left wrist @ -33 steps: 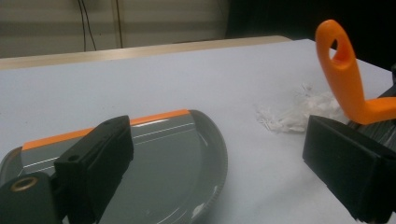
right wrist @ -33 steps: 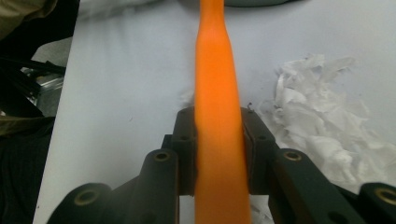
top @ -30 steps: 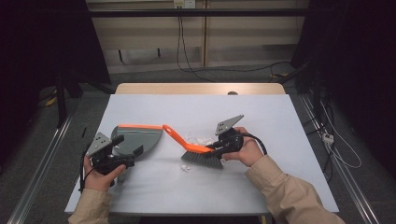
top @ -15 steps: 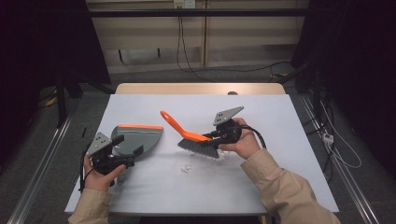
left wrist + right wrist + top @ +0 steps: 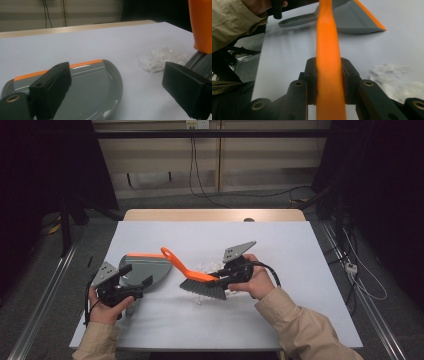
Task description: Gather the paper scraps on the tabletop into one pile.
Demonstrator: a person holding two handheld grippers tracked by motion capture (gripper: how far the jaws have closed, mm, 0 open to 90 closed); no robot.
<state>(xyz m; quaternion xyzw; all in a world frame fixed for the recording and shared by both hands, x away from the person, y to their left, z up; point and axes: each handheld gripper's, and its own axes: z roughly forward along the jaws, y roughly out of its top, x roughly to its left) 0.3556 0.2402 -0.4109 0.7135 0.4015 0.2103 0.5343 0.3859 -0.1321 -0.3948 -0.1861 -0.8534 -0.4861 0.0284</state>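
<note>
A grey dustpan [image 5: 145,269] with an orange lip lies on the white table [image 5: 300,250], left of centre. My left gripper [image 5: 136,275] hovers over its near side, jaws wide apart; in the left gripper view the pan [image 5: 95,85] lies between and below them, with nothing pressed. My right gripper [image 5: 220,276] is shut on the orange handle of a hand brush [image 5: 186,269], whose dark bristles [image 5: 202,290] point down at the table. The right gripper view has that handle [image 5: 328,37] clamped between both pads. A small pile of white shreds [image 5: 202,266] lies just behind the bristles.
A few stray white scraps [image 5: 200,300] lie in front of the brush. The table's wooden far edge [image 5: 215,215] runs along the back. Cables hang on the wall behind, and metal rails [image 5: 45,295] flank the table on the floor.
The right hand has lifted the brush and shifted it slightly left toward the dustpan, its handle now angled up over the pan's rim. The left hand and dustpan have stayed put.
</note>
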